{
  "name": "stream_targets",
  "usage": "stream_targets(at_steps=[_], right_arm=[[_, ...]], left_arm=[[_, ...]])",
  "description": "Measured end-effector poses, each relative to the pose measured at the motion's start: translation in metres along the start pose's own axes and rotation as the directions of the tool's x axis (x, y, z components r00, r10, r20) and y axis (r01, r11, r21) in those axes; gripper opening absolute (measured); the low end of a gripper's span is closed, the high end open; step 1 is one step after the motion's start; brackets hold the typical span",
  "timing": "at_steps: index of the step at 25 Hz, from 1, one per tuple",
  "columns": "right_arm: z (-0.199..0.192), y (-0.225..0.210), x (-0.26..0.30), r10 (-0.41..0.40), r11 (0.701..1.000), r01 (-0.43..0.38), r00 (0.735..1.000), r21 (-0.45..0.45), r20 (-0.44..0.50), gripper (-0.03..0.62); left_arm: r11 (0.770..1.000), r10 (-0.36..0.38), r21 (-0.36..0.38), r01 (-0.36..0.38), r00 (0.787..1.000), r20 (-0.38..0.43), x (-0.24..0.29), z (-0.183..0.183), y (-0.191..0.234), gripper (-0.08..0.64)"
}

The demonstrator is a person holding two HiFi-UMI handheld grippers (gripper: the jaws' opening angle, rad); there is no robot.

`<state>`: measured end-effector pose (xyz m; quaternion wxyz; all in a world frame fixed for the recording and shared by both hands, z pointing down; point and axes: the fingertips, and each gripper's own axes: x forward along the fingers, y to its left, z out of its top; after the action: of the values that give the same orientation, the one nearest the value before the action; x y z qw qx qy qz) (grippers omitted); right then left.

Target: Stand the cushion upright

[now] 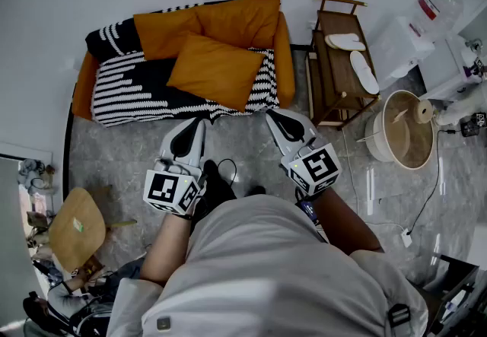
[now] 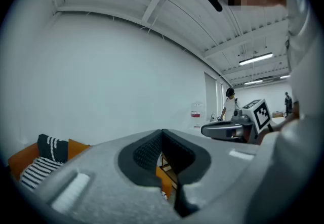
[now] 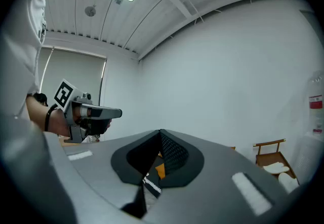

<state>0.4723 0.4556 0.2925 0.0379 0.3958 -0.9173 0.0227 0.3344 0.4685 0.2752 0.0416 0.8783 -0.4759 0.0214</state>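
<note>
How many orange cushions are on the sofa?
3. The left back cushion and right back cushion lean against the back of the sofa. The flat cushion lies on the striped throw. More may be hidden under the throw.

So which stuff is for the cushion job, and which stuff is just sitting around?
For the job:
- orange cushion, lying on the seat
- sofa
- left gripper and right gripper, both shut, holding nothing

Just lying about:
- striped blanket
- wooden bench with white slippers
- round wooden stool
- water dispenser
</note>
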Motion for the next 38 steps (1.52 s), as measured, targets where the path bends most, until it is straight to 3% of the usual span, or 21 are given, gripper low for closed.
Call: stream_targets(at_steps=[8, 16, 33, 38], right_arm=[[-0.009, 0.002, 0.03, 0.044, 0.999, -0.043, 0.998, 0.015, -0.037, 0.011], [-0.014, -0.012, 0.082, -0.002, 1.0, 0.004, 0.998, 0.025, -0.064, 0.011], [-0.01, -0.04, 0.264, -0.131, 0.991, 0.132, 0.98, -0.001, -0.147, 0.011], [-0.01, -0.049, 0.297, -0.149, 0.988, 0.152, 0.975, 0.004, -0.164, 0.011]], left_arm=[[1.0, -0.01, -0.007, 0.01, 1.0, -0.018, 0.015, -0.006, 0.025, 0.003], [0.999, -0.032, 0.043, 0.033, 0.999, -0.032, 0.044, -0.007, 0.069, 0.003], [0.992, -0.123, 0.007, 0.123, 0.99, -0.066, 0.105, -0.016, 0.262, 0.003], [0.989, -0.151, -0.01, 0.15, 0.986, -0.074, 0.123, -0.014, 0.294, 0.003]])
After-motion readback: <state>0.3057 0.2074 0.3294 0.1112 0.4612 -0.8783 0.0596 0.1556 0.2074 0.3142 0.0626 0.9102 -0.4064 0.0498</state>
